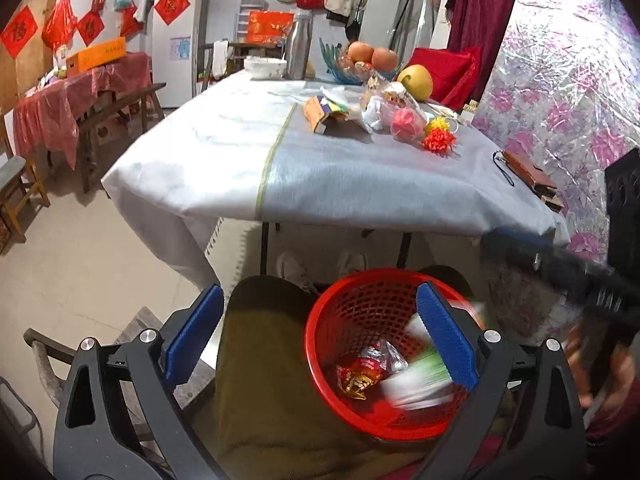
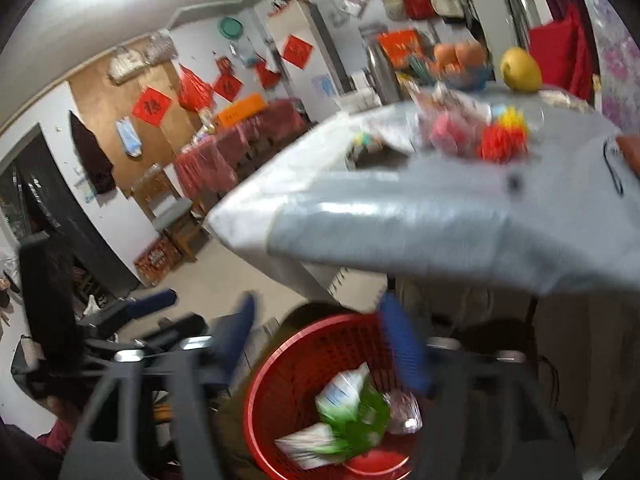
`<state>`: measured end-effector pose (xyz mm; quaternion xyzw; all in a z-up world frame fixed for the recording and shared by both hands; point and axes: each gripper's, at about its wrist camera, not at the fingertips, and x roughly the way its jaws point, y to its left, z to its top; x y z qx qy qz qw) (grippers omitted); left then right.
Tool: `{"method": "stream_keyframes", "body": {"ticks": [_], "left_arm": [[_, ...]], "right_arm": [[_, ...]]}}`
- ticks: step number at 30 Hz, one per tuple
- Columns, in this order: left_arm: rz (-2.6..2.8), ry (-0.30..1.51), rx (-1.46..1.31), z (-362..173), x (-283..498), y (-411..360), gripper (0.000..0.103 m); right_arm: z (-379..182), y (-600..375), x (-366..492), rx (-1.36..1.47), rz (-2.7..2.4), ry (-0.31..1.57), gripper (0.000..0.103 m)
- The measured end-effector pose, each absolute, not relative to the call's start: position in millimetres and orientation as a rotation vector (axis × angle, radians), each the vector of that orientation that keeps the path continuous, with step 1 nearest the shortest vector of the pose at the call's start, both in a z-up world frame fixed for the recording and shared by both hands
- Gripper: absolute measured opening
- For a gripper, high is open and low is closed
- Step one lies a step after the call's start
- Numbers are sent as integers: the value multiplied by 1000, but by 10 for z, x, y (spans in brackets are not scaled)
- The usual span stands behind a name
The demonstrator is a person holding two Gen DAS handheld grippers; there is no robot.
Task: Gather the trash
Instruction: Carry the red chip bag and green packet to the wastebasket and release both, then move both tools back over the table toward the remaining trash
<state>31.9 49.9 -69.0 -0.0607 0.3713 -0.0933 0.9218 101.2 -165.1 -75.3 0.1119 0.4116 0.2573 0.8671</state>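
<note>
A red mesh basket (image 1: 352,300) sits on the person's lap below the table edge; it also shows in the right wrist view (image 2: 288,364). Inside lie a red snack wrapper (image 1: 360,372) and a blurred green-and-white package (image 1: 416,380), which shows in the right wrist view too (image 2: 348,408). My left gripper (image 1: 320,332) is open and empty, just above the basket. My right gripper (image 2: 324,344) is open and empty over the basket, blurred by motion. More wrappers and a torn orange box (image 1: 320,114) lie on the table.
The table (image 1: 248,160) has a white and grey cloth. On it stand a fruit bowl (image 1: 360,62), a yellow pear (image 1: 416,80), paper flowers (image 1: 438,138), a metal flask (image 1: 300,46) and a brown wallet (image 1: 532,176). A wooden chair (image 1: 20,192) stands left.
</note>
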Motion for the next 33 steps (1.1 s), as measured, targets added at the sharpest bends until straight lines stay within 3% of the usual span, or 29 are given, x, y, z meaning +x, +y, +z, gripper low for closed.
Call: {"method": "stream_keyframes", "body": {"ticks": [3,5,7,16,33], "left_arm": [[-184,780,-117,-755,303,501,93],[-182,783,-116,-770,278,514,94],[-183,782,-117,-757,272,507,94],[-181,768,-92,-706,237,419,96],[-170,801,-99,-811,394,425,96]], "right_arm": [[-750,-1622,934,201,529,862,72],[-653,-1660,873,177,508,831,80],[-509,-1719,776,153,466,768,98],[-282,-1824,613,-19,298,660,98],[-458,-2094,732,111,306,706,98]]}}
